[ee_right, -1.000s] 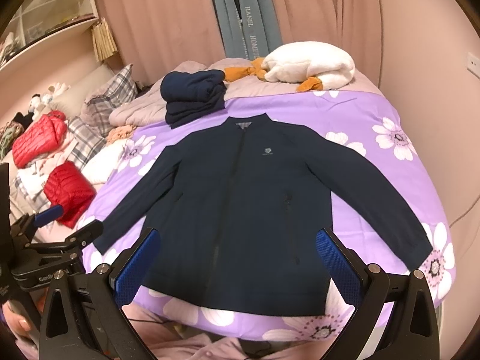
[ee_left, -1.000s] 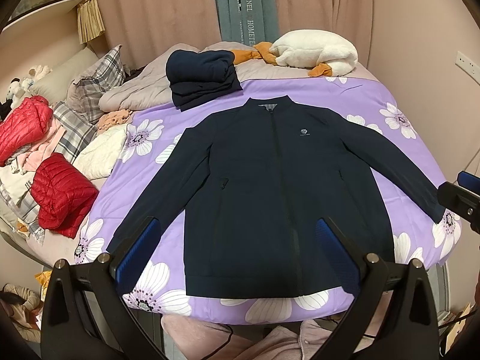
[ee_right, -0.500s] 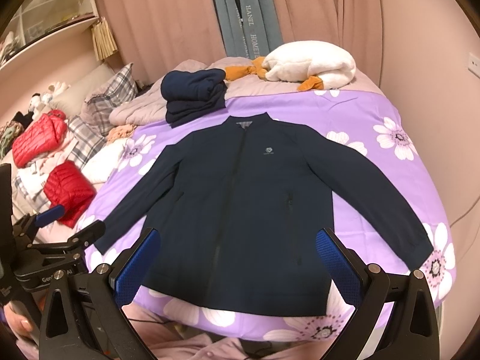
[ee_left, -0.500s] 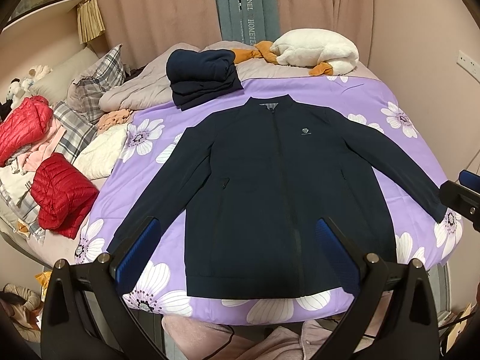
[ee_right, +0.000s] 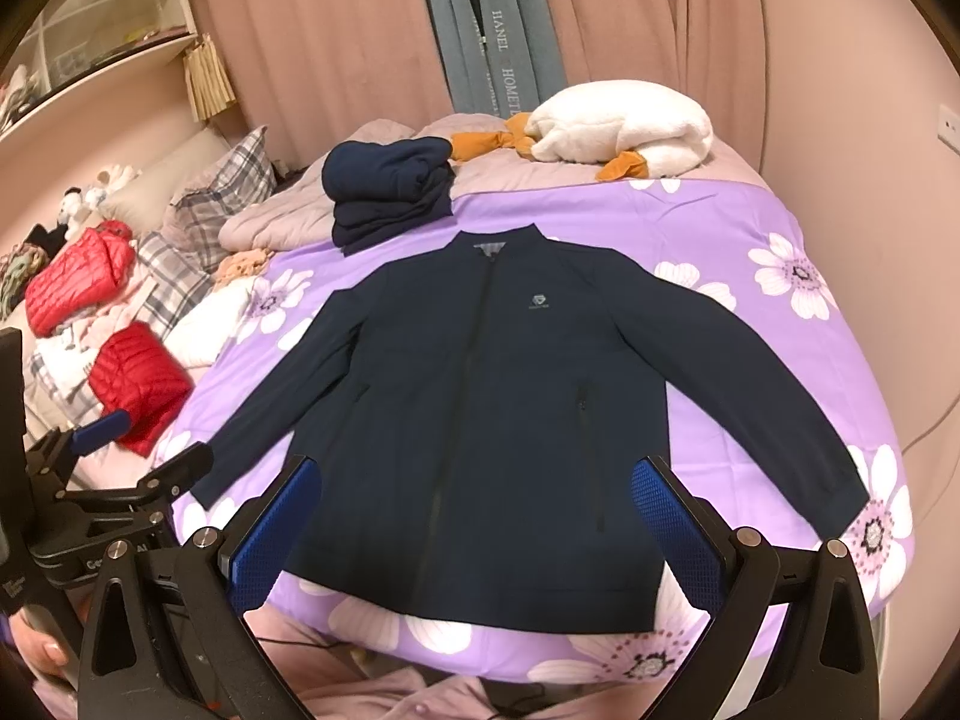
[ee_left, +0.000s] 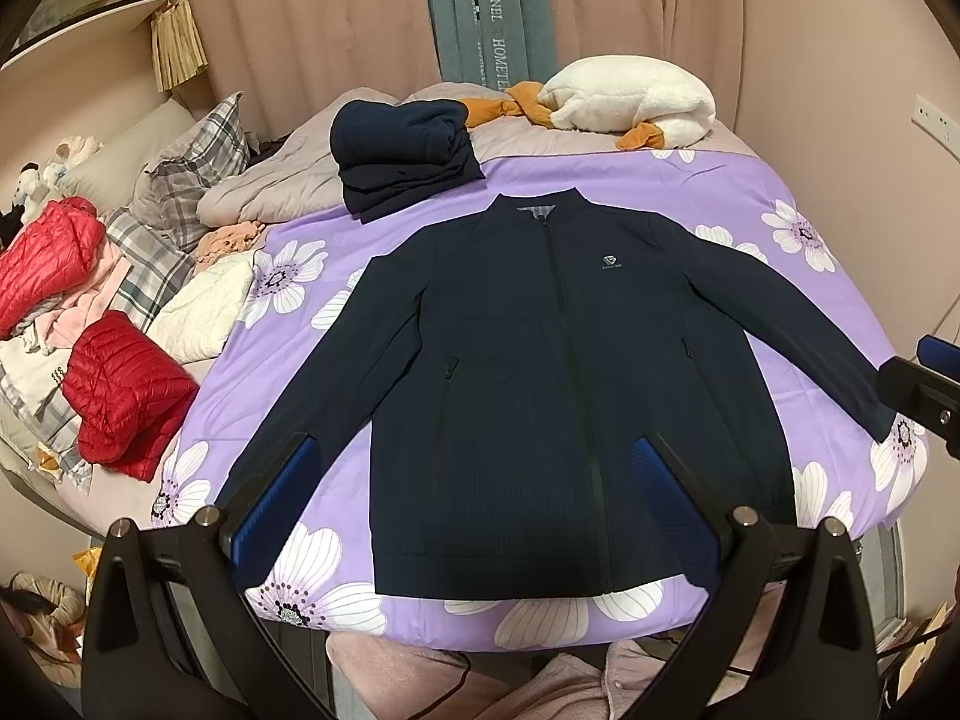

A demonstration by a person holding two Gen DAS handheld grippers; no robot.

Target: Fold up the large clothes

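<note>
A dark navy zip jacket (ee_left: 540, 384) (ee_right: 480, 420) lies flat and face up on the purple flowered bedspread (ee_left: 750, 222) (ee_right: 720, 228), sleeves spread out to both sides, hem toward me. My left gripper (ee_left: 474, 504) hovers open above the hem, blue pads wide apart, holding nothing. Held above the hem as well, my right gripper (ee_right: 477, 516) is open and empty. The left gripper's body (ee_right: 90, 480) shows at the left edge of the right wrist view, and the right gripper's tip (ee_left: 924, 384) at the right edge of the left wrist view.
A folded stack of navy clothes (ee_left: 402, 150) sits beyond the collar. A white plush goose (ee_left: 630, 102) lies at the head of the bed. Red down jackets (ee_left: 120, 396), plaid pillows (ee_left: 192, 162) and other laundry crowd the left side. Curtains hang behind; a wall stands on the right.
Both cameras drifted very slightly; the jacket and both open grippers stay as they were.
</note>
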